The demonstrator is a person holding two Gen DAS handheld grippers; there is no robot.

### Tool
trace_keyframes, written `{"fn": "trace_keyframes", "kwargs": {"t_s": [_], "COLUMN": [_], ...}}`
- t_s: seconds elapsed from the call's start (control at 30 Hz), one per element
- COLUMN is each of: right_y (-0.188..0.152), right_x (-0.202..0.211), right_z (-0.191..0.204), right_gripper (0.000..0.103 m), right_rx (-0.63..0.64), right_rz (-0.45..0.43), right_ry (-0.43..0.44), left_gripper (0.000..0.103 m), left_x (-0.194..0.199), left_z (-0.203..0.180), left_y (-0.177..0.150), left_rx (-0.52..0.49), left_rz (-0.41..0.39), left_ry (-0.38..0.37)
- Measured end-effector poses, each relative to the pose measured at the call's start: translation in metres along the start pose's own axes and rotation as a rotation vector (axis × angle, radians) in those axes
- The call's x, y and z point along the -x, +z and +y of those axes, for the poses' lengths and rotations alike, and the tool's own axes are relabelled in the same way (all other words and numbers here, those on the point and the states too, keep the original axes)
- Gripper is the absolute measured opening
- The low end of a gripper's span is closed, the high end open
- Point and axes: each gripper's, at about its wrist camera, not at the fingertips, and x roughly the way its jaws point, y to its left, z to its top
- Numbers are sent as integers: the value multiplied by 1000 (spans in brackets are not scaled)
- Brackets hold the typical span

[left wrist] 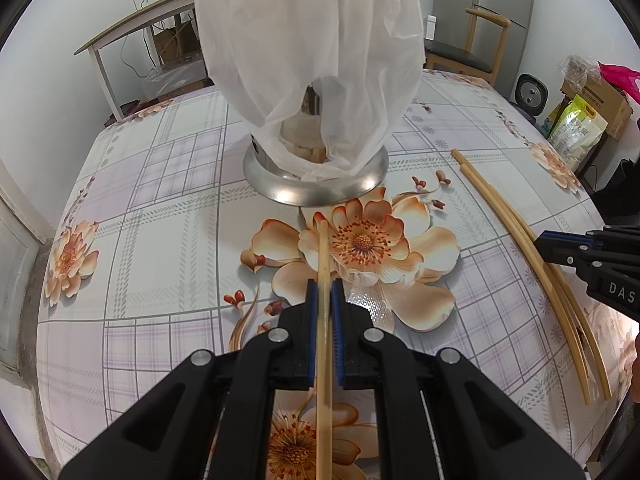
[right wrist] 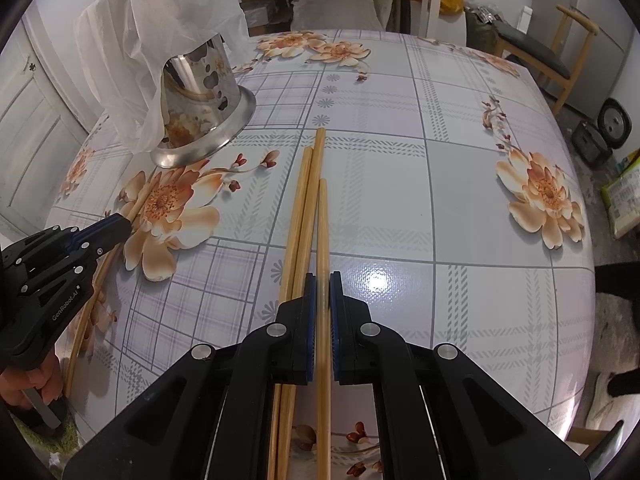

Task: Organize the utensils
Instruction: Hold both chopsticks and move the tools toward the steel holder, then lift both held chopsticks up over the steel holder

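Left gripper (left wrist: 324,288): its two blue-padded fingers (left wrist: 311,300) are pinching a single wooden chopstick (left wrist: 323,264), which runs straight out between them toward twelve o'clock, its tip over a printed orange flower on the tablecloth (left wrist: 168,184). Whether the stick is lifted or resting on the cloth cannot be told.

Right gripper (right wrist: 322,284): its fingers (right wrist: 335,304) are closed narrowly around another chopstick (right wrist: 322,224), also pointing to twelve o'clock. Just beside it, at about eleven o'clock, two loose chopsticks (right wrist: 306,192) lie side by side on the cloth, touching or nearly touching each other.

Farther out, in the left view, a steel utensil holder (left wrist: 316,184) with a flared base stands at twelve o'clock, beyond the held stick's tip. A thin white plastic bag (left wrist: 312,40) drapes over its top and sides, hiding the opening. In the right view the same holder sits at ten o'clock, well apart from the loose sticks. Each gripper shows at the edge of the other's view.

The step in hand appears to be carrying each pinched chopstick to the holder. To do it well, keep the grip firm near the stick's middle so it does not pivot, tilt it toward upright before reaching the rim, and steer the tip under or past the bag, which could snag or deflect it. Moving one hand at a time would avoid the grippers crowding the opening.
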Motion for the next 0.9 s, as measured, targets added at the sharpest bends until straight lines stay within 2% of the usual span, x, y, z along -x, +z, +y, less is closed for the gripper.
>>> {"fn": "trace_keyframes", "kwargs": {"t_s": [0.5, 0.67, 0.9], "right_y": [-1, -1, -2], "right_x": [2, 2, 2], "right_z": [-7, -8, -11], "right_gripper": [5, 5, 5], "right_rx": [-43, -51, -64], "right_rz": [-17, -19, -28], "right_ry": [58, 78, 105], "left_gripper": [6, 6, 6], "left_x": [0, 3, 26], "left_z": [-1, 7, 10], "left_y": [0, 1, 14], "left_rx": [0, 57, 84], "left_rz": [-4, -6, -41], "left_ry": [3, -81, -156]}}
